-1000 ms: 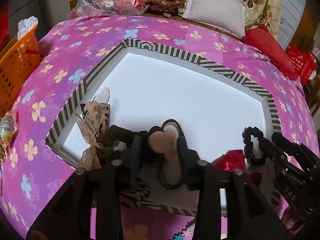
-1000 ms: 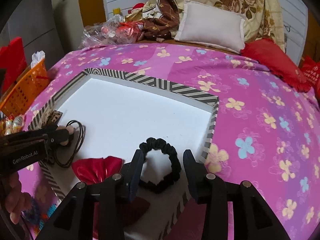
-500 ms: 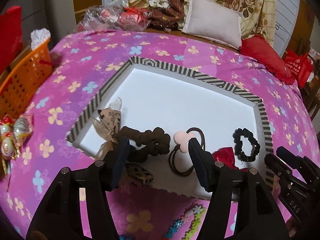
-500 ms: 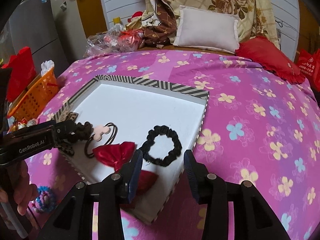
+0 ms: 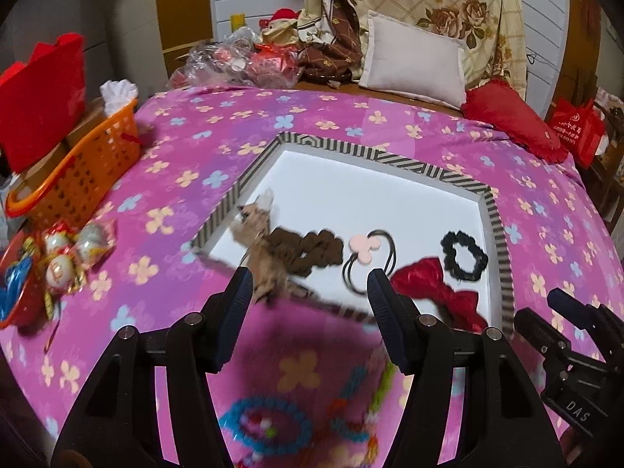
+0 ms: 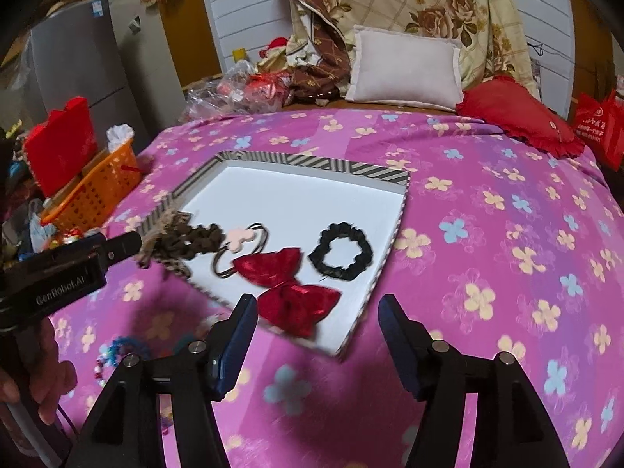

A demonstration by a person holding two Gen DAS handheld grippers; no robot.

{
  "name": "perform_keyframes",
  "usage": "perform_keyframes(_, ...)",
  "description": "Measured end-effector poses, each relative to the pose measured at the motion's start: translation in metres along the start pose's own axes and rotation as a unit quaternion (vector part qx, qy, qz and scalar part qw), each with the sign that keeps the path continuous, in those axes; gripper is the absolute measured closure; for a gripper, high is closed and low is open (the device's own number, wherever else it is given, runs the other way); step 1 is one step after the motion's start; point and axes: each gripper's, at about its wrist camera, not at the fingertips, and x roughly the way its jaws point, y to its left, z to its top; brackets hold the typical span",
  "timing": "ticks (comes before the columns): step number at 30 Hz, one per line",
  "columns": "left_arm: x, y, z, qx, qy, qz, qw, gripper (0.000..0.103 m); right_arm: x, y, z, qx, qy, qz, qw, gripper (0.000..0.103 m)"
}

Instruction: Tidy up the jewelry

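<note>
A white tray with a striped rim (image 5: 390,158) (image 6: 312,163) lies on the pink flowered bedspread. Along its near side lie a leopard bow (image 5: 255,222), a brown scrunchie (image 5: 308,249), a pink flower hair tie (image 5: 362,247), a red bow (image 5: 436,288) (image 6: 288,288) and a black scrunchie (image 5: 464,255) (image 6: 341,251). My left gripper (image 5: 308,284) hangs open above the tray's near edge with nothing between its fingers. My right gripper (image 6: 318,308) hovers off the tray's near corner, jaws opening and holding nothing. Blurred bead bracelets (image 5: 265,429) (image 6: 121,351) lie on the bedspread below the left gripper.
An orange basket (image 5: 78,163) and a red bowl of wrapped ornaments (image 5: 58,261) sit at the left. A white pillow (image 5: 413,62), red cushion (image 5: 507,117) and plastic bags (image 5: 241,58) line the far side. Bare bedspread lies right of the tray (image 6: 507,253).
Both grippers have drawn back and upward from the tray. The left let go of the pink flower hair tie and opened wide. The right widened, leaving the black scrunchie in the tray.
</note>
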Motion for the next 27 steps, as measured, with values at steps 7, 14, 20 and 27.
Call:
perform_keyframes(7,-0.025,0.013,-0.031,0.000,-0.002,0.019,0.9998,0.042,-0.014,0.020,-0.022,-0.014,0.002,0.011,1.000,0.037)
perform_keyframes(14,-0.039,0.024,-0.057,-0.003,0.002,0.027,0.9996,0.042,-0.021,0.033,-0.038,-0.020,0.009,0.018,1.000,0.037)
perform_keyframes(20,-0.048,0.027,-0.071,-0.003,-0.001,0.039,0.9993,0.042,-0.025,0.044,-0.050,-0.023,0.011,0.024,0.999,0.037)
perform_keyframes(27,-0.053,0.033,-0.084,-0.011,-0.006,0.051,0.9986,0.042,-0.027,0.056,-0.061,-0.032,0.011,0.031,0.999,0.037)
